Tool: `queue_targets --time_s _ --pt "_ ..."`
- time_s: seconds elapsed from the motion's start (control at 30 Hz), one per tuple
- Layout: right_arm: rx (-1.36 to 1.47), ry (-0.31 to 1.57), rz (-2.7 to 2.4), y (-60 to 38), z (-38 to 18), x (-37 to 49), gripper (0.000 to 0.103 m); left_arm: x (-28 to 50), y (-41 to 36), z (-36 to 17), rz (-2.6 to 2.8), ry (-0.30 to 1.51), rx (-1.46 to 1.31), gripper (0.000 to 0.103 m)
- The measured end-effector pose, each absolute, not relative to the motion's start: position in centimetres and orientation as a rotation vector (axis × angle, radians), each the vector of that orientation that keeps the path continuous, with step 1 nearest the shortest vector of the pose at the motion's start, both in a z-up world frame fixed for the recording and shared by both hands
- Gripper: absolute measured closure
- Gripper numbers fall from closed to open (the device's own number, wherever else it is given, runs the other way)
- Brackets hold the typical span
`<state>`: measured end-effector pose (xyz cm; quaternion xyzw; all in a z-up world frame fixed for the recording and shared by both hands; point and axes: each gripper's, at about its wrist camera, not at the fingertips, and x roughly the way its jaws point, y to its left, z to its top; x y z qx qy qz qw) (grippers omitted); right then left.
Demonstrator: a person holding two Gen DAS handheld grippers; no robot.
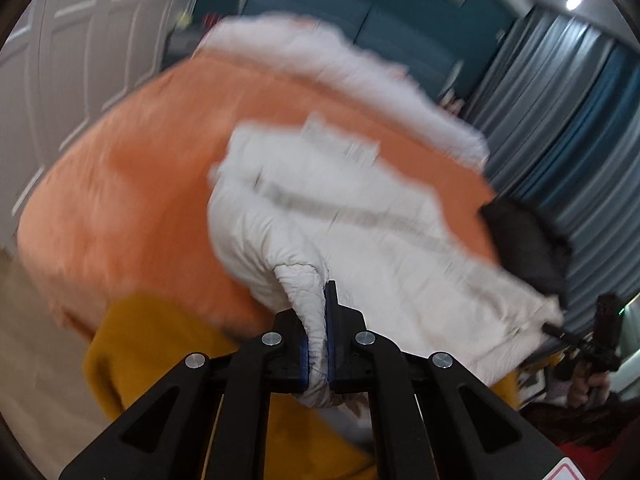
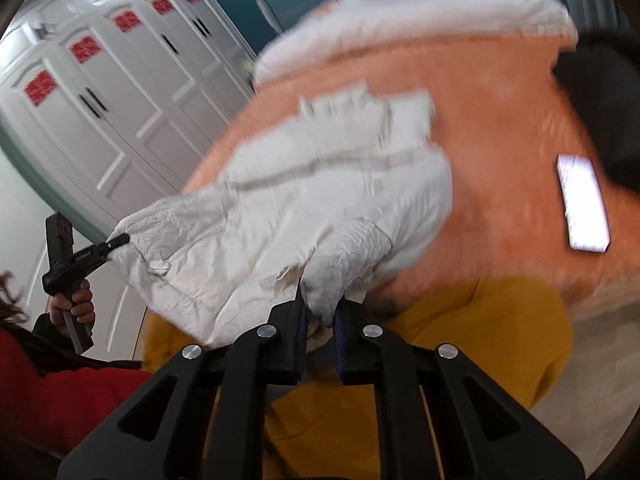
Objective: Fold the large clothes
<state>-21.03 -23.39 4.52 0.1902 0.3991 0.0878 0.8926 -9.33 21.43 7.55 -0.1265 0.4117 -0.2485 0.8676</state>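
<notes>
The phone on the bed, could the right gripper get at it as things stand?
Probably not yet: the phone lies uncovered on the bed, but the right gripper is shut on the white garment.

No text, brand or number can be read anywhere. The red square panels (image 2: pixel 84 49) on the white wardrobe doors (image 2: pixel 120 92) carry only a blurred pattern, and the glowing white rectangular phone screen (image 2: pixel 582 202) shows nothing legible.

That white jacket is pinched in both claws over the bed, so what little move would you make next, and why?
Probably lower both grippers together to lay the white jacket flat on the orange bedspread. The left gripper and right gripper each pinch a bunch of it, and it hangs stretched between them, so no fold can be made yet.
</notes>
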Motion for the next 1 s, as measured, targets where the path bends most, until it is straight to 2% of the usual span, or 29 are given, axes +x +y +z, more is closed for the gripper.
queue_targets --time_s 0.27,0.4,0.47,0.57,0.7,0.8,0.87,1.0 --pt "0.387 0.514 0.254 -25.7 14.9 -23.8 0.094 -13.0 22.7 16.6 -0.574 0.641 -0.362 0.1" --pt "0.472 0.435 0.22 -28.1 16.1 -21.7 0.093 -11.3 22.6 18.4 -0.499 0.571 -0.391 0.098" --pt "0.479 0.433 0.196 -28.6 15.2 -19.5 0.093 -9.4 22.0 17.9 -0.458 0.572 -0.364 0.095" --pt "0.522 0.485 0.129 -30.0 11.9 -13.5 0.093 -3.6 20.3 14.9 -0.384 0.672 -0.344 0.093" --pt "0.55 0.579 0.055 -30.7 6.4 -4.8 0.092 4.7 18.1 8.3 -0.282 0.816 -0.296 0.092" --pt "0.556 0.611 -0.018 -30.6 3.9 -0.2 0.086 9.2 17.5 3.9 -0.201 0.851 -0.275 0.089" --pt "0.582 0.6 -0.071 -31.0 2.9 2.2 0.08 11.2 17.6 2.1 -0.166 0.869 -0.273 0.087" --pt "0.575 0.527 -0.133 -30.3 2.8 2.1 0.079 12.4 18.7 1.6 -0.172 0.877 -0.258 0.086"
